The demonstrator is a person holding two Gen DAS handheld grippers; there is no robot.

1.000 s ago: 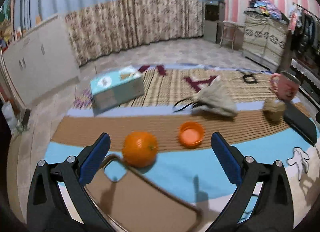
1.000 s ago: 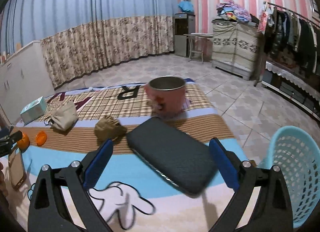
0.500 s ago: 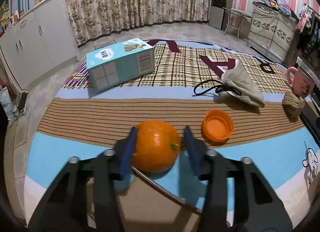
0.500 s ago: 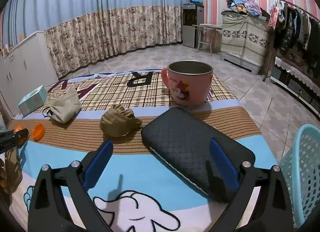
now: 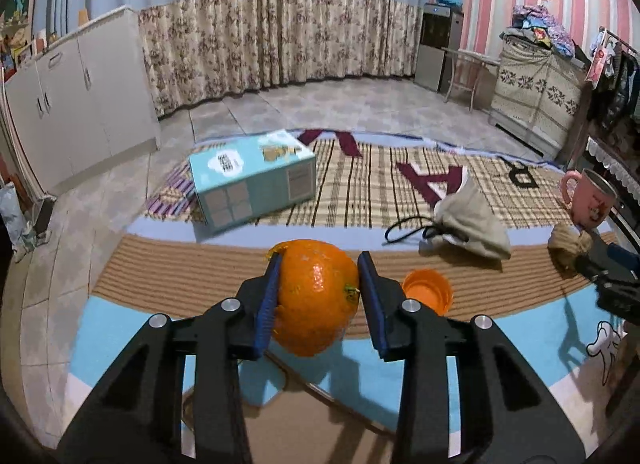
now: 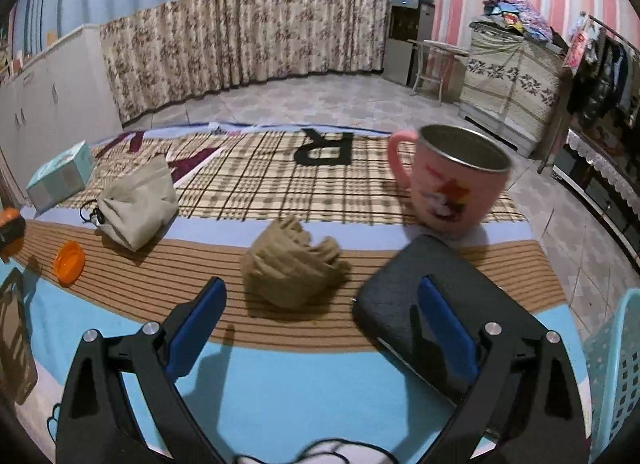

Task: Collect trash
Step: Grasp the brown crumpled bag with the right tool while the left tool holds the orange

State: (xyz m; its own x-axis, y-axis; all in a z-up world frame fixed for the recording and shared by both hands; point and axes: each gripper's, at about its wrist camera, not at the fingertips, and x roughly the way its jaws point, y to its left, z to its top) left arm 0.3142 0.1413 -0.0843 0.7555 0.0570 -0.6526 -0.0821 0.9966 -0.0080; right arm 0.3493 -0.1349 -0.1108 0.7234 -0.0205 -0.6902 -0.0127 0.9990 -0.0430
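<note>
- Orange [image 5: 318, 296]: gripped between closing left tongs [image 5: 320, 304], just above the mat.
- Right tongs [image 6: 320, 328]: open, empty; crumpled paper [image 6: 294, 264] at twelve o'clock.
- Basket [image 6: 612, 376]: at three o'clock; nothing seen deposited yet.

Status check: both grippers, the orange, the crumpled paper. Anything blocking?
Left gripper closing on the orange, pads at both sides. Right gripper open, empty, facing the crumpled brown paper. Black case beside the paper, under one finger.
</note>
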